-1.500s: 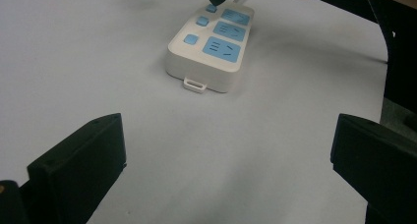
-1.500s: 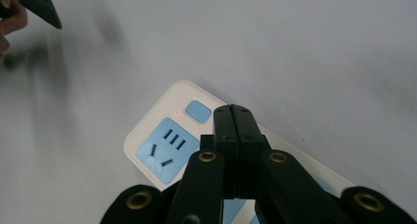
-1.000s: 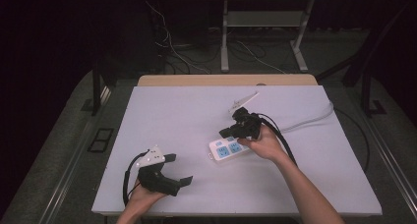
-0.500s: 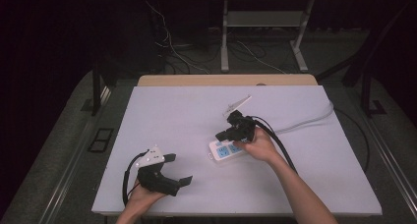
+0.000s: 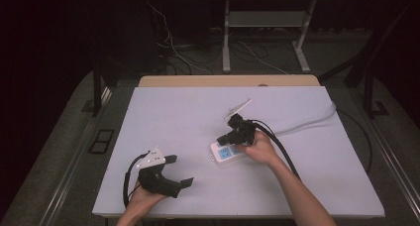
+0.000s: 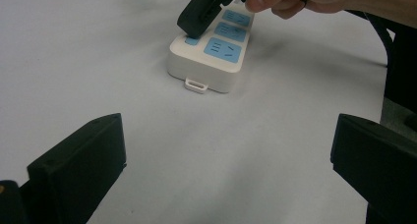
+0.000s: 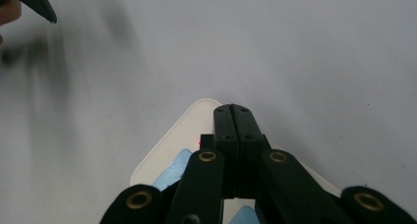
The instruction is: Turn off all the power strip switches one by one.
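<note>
The white plastic power strip with blue sockets (image 5: 227, 153) lies flat, its long axis running diagonally toward the table's far right. The right gripper (image 5: 229, 138), jaws pressed together, touches its near-left end. The left gripper (image 5: 179, 170), jaws wide and empty, rests well left of the strip.

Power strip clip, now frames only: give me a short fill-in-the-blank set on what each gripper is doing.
1. The right gripper has its jaws ____ and its tip on the white power strip.
2. The left gripper rests with its jaws ____.
3. The power strip's socket faces are coloured ____.
4. The power strip lies on the ____ table.

Missing words: shut; open; blue; white
</note>
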`<state>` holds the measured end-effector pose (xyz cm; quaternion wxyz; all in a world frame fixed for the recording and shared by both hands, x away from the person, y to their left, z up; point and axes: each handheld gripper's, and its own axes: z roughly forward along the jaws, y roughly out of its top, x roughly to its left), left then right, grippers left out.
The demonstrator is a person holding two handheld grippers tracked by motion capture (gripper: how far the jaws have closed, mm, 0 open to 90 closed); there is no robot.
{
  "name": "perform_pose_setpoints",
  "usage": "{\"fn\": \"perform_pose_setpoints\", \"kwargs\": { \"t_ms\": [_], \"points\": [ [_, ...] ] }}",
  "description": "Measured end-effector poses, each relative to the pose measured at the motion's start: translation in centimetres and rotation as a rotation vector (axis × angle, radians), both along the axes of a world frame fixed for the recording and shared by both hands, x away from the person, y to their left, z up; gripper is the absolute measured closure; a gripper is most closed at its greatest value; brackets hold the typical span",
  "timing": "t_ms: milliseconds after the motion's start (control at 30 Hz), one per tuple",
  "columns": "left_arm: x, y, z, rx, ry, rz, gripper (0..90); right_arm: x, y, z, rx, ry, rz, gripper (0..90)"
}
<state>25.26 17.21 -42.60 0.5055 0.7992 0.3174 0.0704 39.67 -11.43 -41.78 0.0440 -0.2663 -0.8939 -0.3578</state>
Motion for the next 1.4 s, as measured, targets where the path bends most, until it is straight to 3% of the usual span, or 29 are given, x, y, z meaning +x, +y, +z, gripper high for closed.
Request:
{"fn": "perform_pose_setpoints", "kwargs": {
  "t_ms": [500, 633, 700, 800, 1000, 1233, 1300, 1400],
  "points": [
    [-0.1, -0.1, 0.0, -0.001, 0.000, 0.001, 0.0, -0.3, 0.4, 0.1, -0.016, -0.021, 0.011, 90.0],
    [-0.1, 0.0, 0.0, 0.001, 0.002, 0.006, 0.0, -0.7, 0.8, 0.2, -0.055, -0.074, 0.029, 90.0],
    [0.0, 0.0, 0.0, 0.001, 0.004, 0.011, 0.0, -0.8, 0.9, 0.2, -0.063, -0.073, 0.029, 90.0],
    [-0.1, 0.0, 0.0, 0.001, -0.001, 0.010, 0.0, -0.7, 0.6, 0.0, -0.033, -0.054, 0.025, 90.0],
    [0.0, 0.0, 0.0, 0.001, 0.001, 0.005, 0.0, -0.8, 0.6, 0.0, -0.037, -0.065, 0.021, 90.0],
    [0.1, 0.0, 0.0, -0.003, 0.003, 0.007, 0.0, -0.8, 0.1, -0.3, 0.024, -0.022, 0.003, 90.0],
    [0.0, 0.0, 0.0, -0.002, 0.003, 0.006, 0.0, -0.9, -0.1, 0.0, 0.055, -0.031, 0.004, 90.0],
    [0.1, 0.0, -0.1, 0.000, 0.002, 0.003, 0.0, -1.3, -0.1, 0.3, 0.060, -0.045, 0.023, 90.0]
  ]
}}
